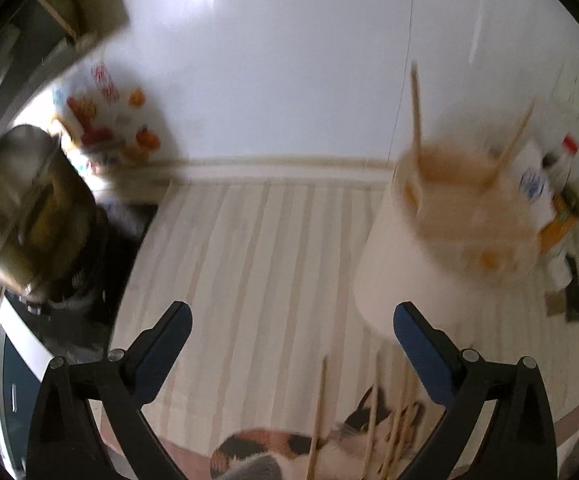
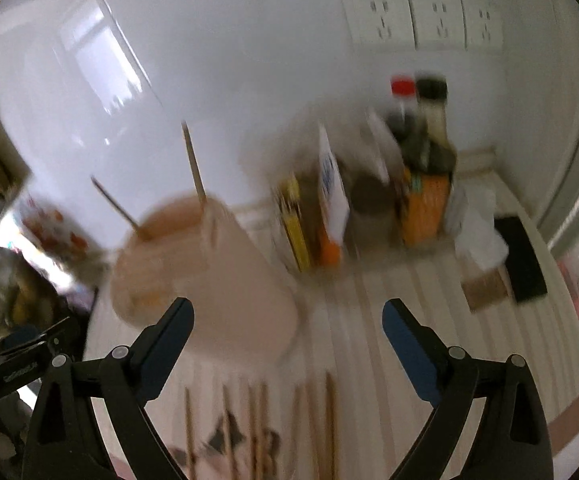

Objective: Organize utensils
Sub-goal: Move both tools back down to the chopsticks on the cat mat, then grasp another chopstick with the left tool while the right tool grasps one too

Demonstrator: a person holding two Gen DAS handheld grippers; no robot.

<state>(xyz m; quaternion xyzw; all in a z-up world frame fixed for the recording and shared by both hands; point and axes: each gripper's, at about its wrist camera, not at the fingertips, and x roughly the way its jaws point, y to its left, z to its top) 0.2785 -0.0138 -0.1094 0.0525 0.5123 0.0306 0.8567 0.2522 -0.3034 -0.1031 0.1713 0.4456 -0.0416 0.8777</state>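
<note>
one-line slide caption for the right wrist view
Open right tool above loose wooden chopsticks on the striped mat, near a white cylindrical holder with two chopsticks.

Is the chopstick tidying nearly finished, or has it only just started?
Only just started, it seems. Two chopsticks already stand in the white holder. Nothing is in hand: the left hand-held gripper and right hand-held gripper both hang open and empty. Several loose chopsticks lie on the striped mat, waiting to be picked up.

left wrist: looks down, holder [image 1: 421,264] close right | right wrist: same holder [image 2: 209,276] close left
</note>
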